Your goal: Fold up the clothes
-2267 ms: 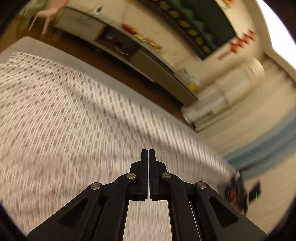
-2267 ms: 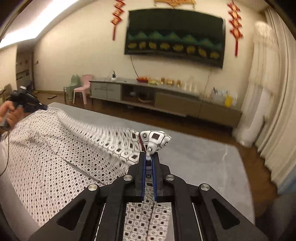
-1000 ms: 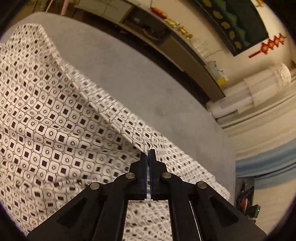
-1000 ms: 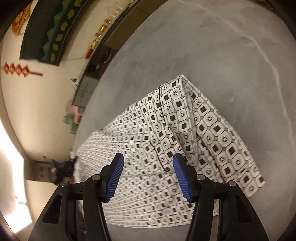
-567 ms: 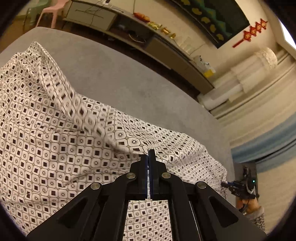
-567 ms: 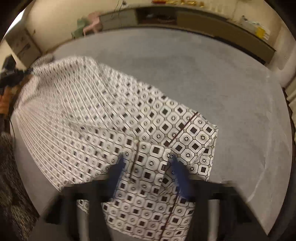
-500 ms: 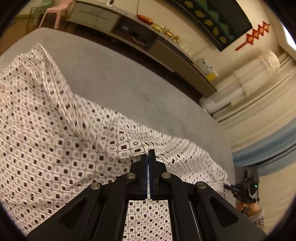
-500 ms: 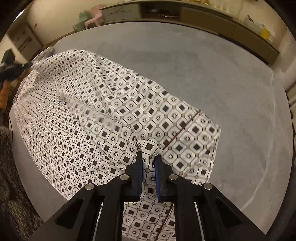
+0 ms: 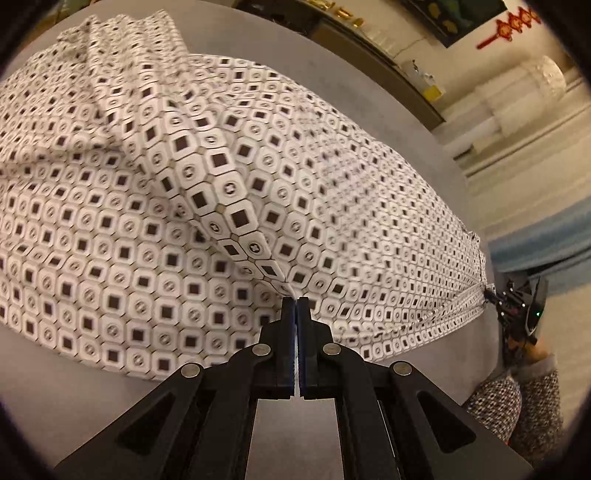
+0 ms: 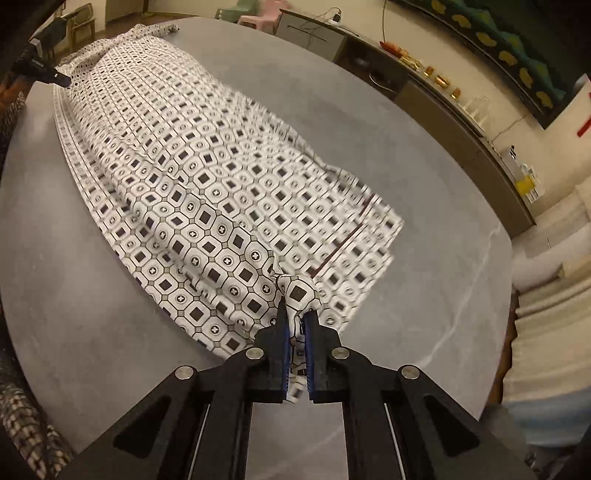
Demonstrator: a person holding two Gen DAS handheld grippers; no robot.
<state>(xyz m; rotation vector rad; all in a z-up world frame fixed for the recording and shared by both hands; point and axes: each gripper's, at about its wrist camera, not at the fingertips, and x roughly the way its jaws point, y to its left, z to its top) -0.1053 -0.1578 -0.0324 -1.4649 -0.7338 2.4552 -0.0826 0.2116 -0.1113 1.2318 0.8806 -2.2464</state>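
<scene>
A white garment with a black square-and-octagon print [image 9: 221, 155] lies stretched lengthwise over a round grey table [image 9: 55, 384]. My left gripper [image 9: 295, 304] is shut on a raised fold at one end of it. My right gripper [image 10: 295, 317] is shut on a bunched corner at the other end of the garment [image 10: 207, 177], which is pulled taut between the two. The right gripper also shows in the left wrist view [image 9: 517, 306], far right. The left gripper shows in the right wrist view [image 10: 40, 70], top left.
The grey table [image 10: 369, 122] has bare surface on both sides of the garment. A long low cabinet [image 10: 436, 92] with small items stands along the wall behind. Pale curtains [image 9: 524, 96] hang at the right. Chairs [image 10: 258, 11] stand at the back.
My right gripper, open above the garment a second ago, has come down and shut on its corner. Both grippers now pull the cloth taut and low over the table.
</scene>
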